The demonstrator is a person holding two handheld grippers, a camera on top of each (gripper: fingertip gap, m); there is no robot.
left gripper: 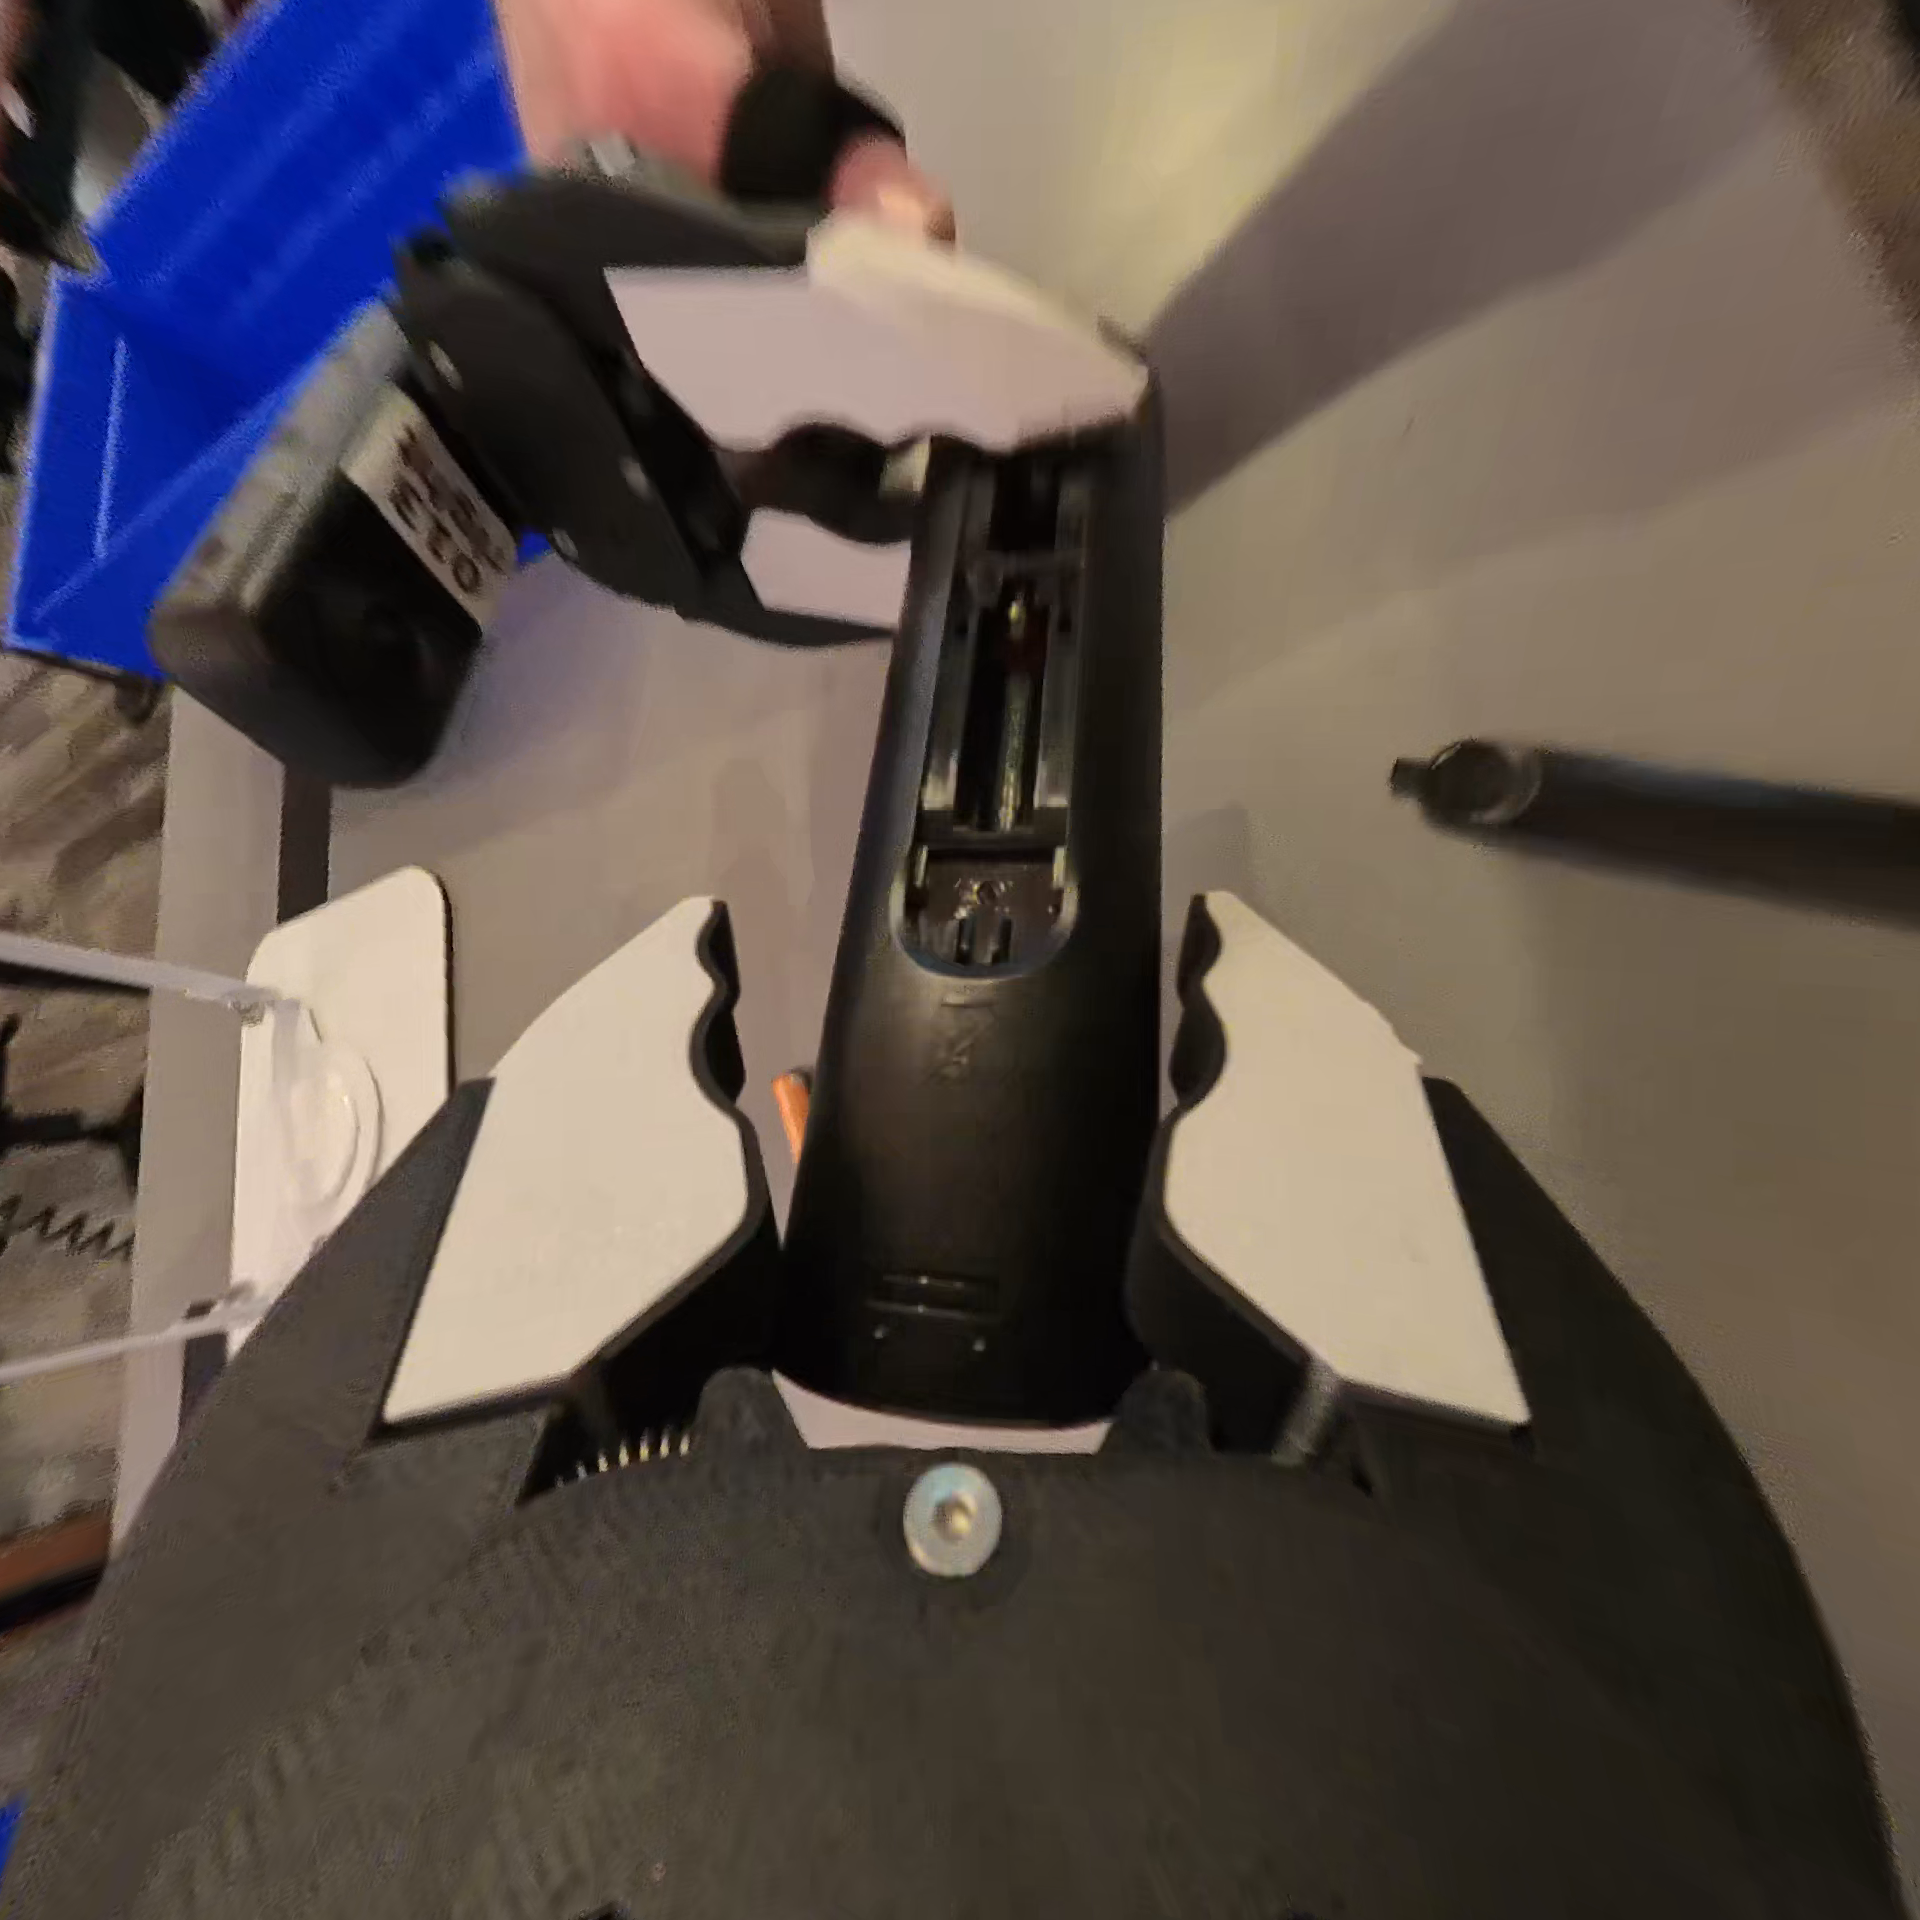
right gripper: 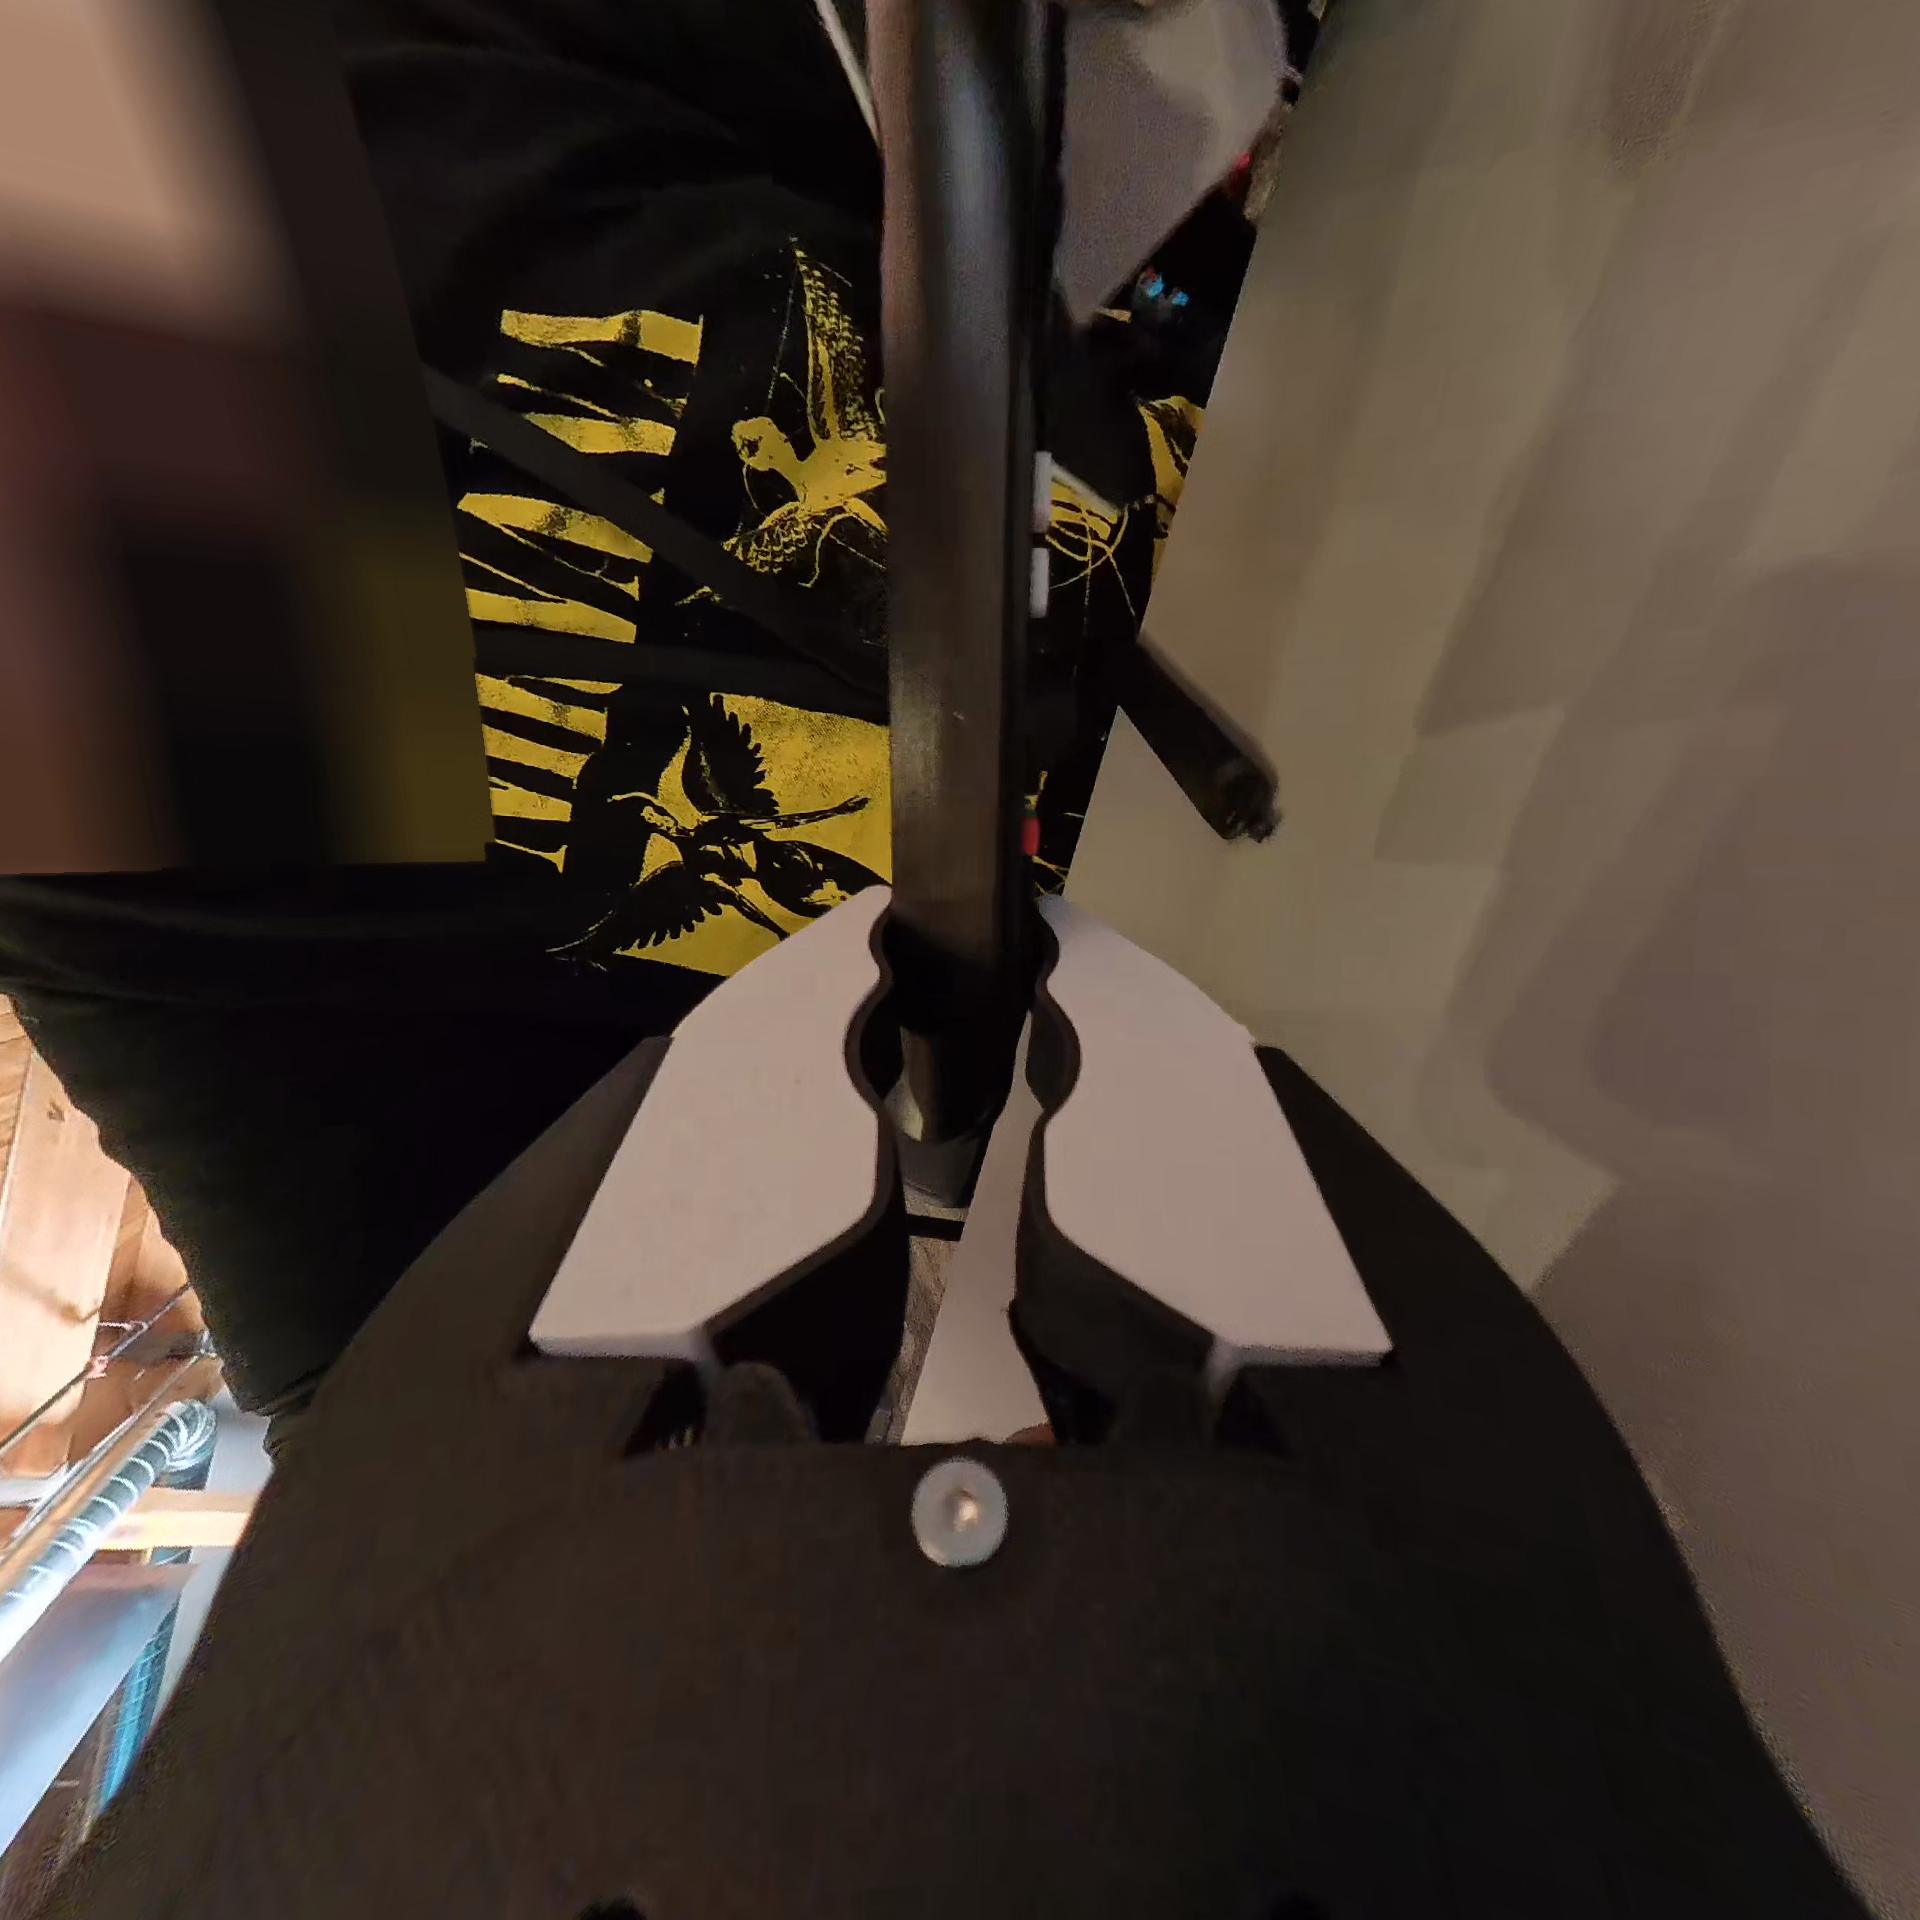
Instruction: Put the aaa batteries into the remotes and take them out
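A black remote [left gripper: 997, 1091] lies back side up between my left gripper's [left gripper: 961, 997] open fingers, which stand apart from its sides. Its battery bay [left gripper: 1003, 727] is uncovered; I cannot tell if a battery is inside. A copper-coloured battery end [left gripper: 788, 1112] peeks out beside the remote's left edge. In the right wrist view my right gripper [right gripper: 961, 987] is shut on the remote's far end [right gripper: 951, 520], seen edge-on. The right gripper's white finger pad [left gripper: 883, 343] also shows in the left wrist view at that end.
A second black remote [left gripper: 1662, 810] lies on the pale table to the right, also in the right wrist view [right gripper: 1195, 748]. A white card blister pack [left gripper: 343, 1091] lies at left, a blue bin [left gripper: 239, 343] behind it. A person's black-and-yellow shirt [right gripper: 665, 582] is close. The left gripper's tips are roughly 8 cm from the right gripper's.
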